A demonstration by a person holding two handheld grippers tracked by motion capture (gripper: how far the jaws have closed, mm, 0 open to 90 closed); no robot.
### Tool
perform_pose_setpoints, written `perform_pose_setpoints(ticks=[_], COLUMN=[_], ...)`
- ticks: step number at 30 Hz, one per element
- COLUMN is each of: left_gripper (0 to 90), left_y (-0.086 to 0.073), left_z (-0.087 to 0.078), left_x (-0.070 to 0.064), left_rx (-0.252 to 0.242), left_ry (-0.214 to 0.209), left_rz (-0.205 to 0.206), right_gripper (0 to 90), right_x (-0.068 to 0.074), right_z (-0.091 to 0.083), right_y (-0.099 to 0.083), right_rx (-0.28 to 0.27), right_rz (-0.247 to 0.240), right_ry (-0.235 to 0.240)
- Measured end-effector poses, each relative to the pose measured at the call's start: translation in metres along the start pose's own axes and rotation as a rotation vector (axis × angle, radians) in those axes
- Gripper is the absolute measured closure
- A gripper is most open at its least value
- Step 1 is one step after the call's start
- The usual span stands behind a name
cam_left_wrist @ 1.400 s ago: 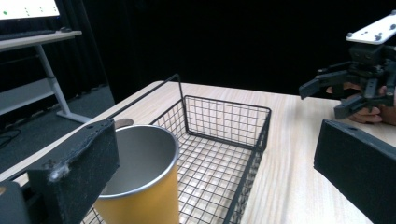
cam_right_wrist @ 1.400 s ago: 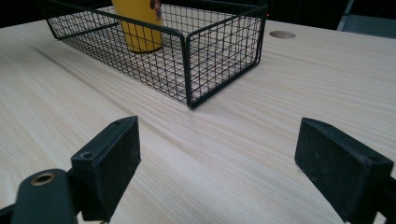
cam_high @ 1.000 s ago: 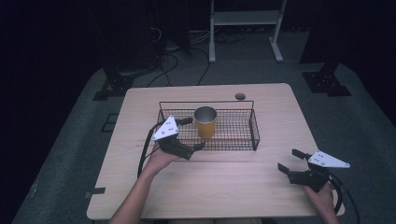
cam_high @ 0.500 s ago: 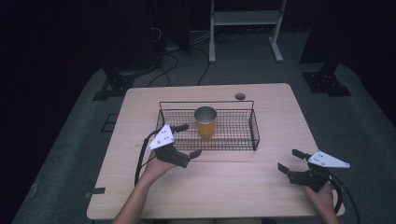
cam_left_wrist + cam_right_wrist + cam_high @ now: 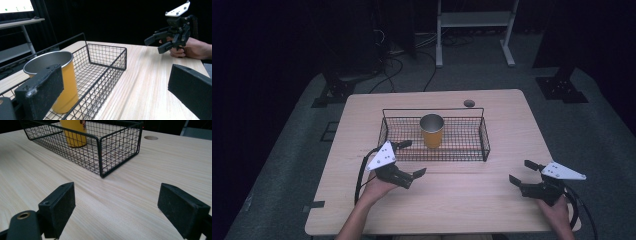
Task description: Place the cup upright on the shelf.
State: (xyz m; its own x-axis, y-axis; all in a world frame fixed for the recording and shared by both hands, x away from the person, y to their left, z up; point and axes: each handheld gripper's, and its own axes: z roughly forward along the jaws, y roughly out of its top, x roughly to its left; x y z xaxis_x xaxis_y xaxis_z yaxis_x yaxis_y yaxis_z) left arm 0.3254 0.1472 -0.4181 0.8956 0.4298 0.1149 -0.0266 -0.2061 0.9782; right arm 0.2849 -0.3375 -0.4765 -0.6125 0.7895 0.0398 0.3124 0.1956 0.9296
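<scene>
An orange cup (image 5: 432, 131) with a metal inside stands upright in a black wire basket (image 5: 485, 142) at the table's middle. My left gripper (image 5: 412, 158) hovers open just outside the basket's front left corner, one jaw over the rim. In the left gripper view the cup (image 5: 62, 82) is close behind my left jaw, inside the basket (image 5: 107, 46), and nothing lies between the jaws of the left gripper (image 5: 115, 95). My right gripper (image 5: 520, 172) is open low over the table's front right. The right gripper (image 5: 120, 207) faces the basket (image 5: 100, 150) and the cup (image 5: 73, 132).
The wooden table (image 5: 492, 210) has a round cable hole (image 5: 469, 103) near its back edge, behind the basket. Bare tabletop lies between the two grippers. Beyond the table are a dark floor with cables, stands and a white frame.
My left gripper has drawn back from the cup, toward the table's near edge and slightly left. The cup stays in the basket. The right gripper has not moved.
</scene>
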Motion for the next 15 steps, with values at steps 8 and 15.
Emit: perform_pose_setpoints(ticks=[8, 15], left_gripper=[0.0, 0.0], left_y=[-0.011, -0.015], left_z=[-0.003, -0.006], left_x=[-0.009, -0.014], left_rx=[0.017, 0.005], left_ry=[0.011, 0.009], left_rz=[-0.001, -0.007], right_gripper=[13.5, 13.5], right_x=[0.0, 0.0], right_z=[0.0, 0.0], right_y=[0.0, 0.0], right_rx=[-0.001, 0.0], right_rz=[0.001, 0.0], right_ry=[0.001, 0.0])
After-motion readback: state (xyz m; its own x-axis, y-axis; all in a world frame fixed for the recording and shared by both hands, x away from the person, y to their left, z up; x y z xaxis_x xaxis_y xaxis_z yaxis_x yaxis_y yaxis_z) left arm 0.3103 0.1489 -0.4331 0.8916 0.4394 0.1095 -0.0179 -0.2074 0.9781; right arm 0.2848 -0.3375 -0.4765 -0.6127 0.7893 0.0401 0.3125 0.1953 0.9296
